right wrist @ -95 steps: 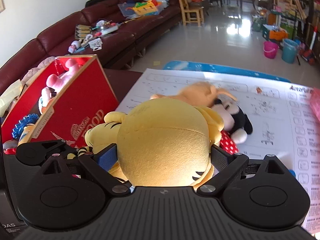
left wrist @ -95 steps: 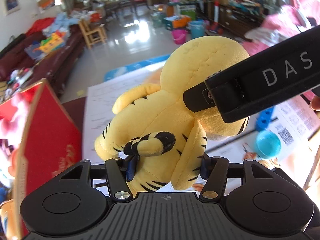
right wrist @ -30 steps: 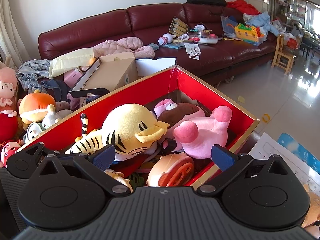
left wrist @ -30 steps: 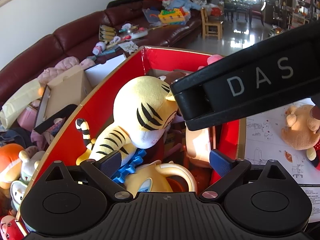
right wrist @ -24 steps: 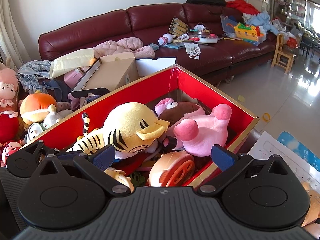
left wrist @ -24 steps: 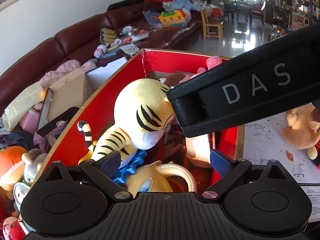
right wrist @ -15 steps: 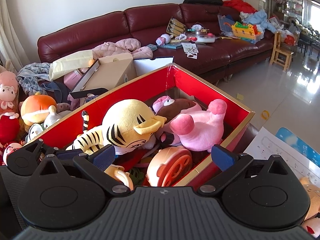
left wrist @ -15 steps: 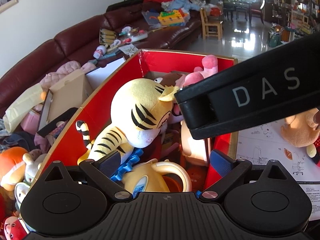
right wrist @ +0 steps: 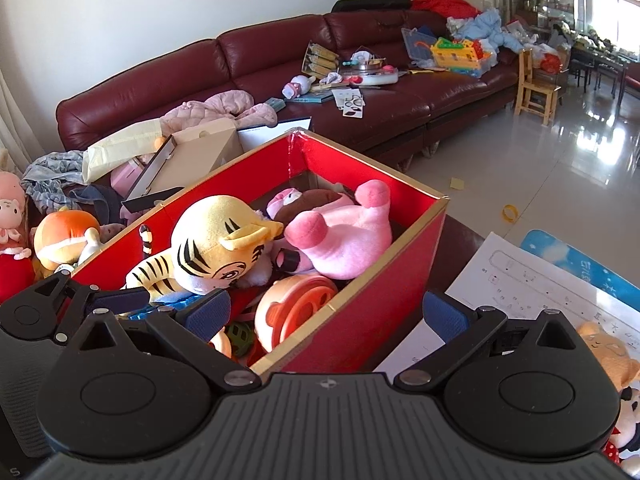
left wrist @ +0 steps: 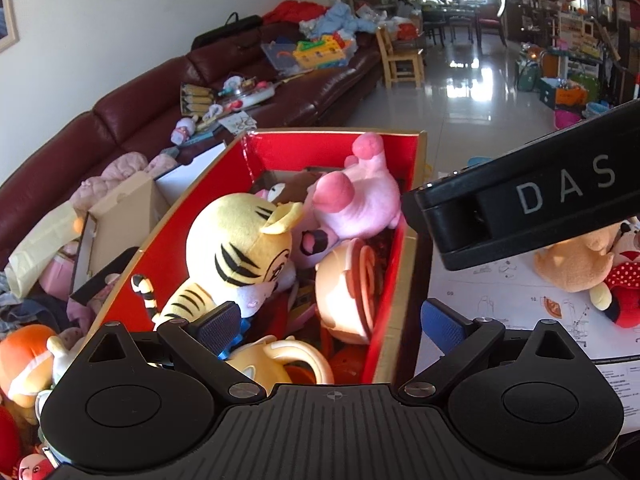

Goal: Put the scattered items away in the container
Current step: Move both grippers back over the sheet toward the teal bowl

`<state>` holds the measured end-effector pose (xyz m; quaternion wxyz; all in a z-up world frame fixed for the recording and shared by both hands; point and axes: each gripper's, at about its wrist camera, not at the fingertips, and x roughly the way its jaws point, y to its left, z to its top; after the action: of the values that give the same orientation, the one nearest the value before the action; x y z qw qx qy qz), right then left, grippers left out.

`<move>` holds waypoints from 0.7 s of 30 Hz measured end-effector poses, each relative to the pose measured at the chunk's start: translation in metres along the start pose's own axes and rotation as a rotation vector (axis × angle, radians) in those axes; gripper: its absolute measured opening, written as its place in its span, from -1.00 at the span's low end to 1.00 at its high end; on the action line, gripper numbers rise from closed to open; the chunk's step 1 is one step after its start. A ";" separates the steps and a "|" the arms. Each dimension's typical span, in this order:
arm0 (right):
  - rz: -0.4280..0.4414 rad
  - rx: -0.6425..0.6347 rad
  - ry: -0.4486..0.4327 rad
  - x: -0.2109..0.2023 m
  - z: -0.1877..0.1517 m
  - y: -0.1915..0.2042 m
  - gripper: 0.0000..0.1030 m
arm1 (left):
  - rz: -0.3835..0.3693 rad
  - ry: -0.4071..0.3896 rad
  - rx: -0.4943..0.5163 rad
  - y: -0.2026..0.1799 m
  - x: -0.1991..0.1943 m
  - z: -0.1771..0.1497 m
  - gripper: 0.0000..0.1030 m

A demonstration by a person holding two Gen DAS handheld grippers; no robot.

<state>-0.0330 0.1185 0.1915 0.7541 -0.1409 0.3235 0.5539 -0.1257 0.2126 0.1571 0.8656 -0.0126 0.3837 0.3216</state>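
Left wrist view: left gripper (left wrist: 330,322) spread wide, nothing between its blue pads, hovering over the near end of the red box (left wrist: 396,280). Right gripper (right wrist: 326,318) likewise spread and empty, straddling the box's near wall; its black body crosses the left view at upper right. Tiger plush (left wrist: 244,248) lies inside the box, head up against the pink plush (left wrist: 356,204), with an orange round toy (left wrist: 348,284) and a yellow handled toy (left wrist: 276,360) packed beside it. Box looks close to full. At least 2 plush items sit out on the table at right, on the white instruction sheet (left wrist: 500,300): a tan bear (left wrist: 576,260) and a red polka-dot plush (left wrist: 624,288) touching it. Judged step: release done, between picks. Next move likely calls for swinging both grippers right toward the tan bear, clearing the box wall first, then closing on its soft body. Remaining room in the box may need items pressed down.
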 end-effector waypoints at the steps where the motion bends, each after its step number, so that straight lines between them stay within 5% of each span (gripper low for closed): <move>1: -0.010 0.000 -0.004 -0.006 -0.001 -0.006 0.98 | -0.009 -0.007 0.011 -0.006 -0.002 0.001 0.98; 12: -0.199 0.130 -0.001 -0.077 -0.053 -0.112 0.98 | -0.179 -0.038 0.174 -0.107 -0.003 0.000 1.00; 21: -0.393 0.362 0.088 -0.107 -0.154 -0.197 0.98 | -0.348 0.008 0.375 -0.213 0.017 -0.044 1.00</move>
<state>0.0790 -0.1171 0.1156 0.8453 -0.0878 0.4161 0.3235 -0.0251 0.0419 0.0669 0.8936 0.0812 0.4320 0.0907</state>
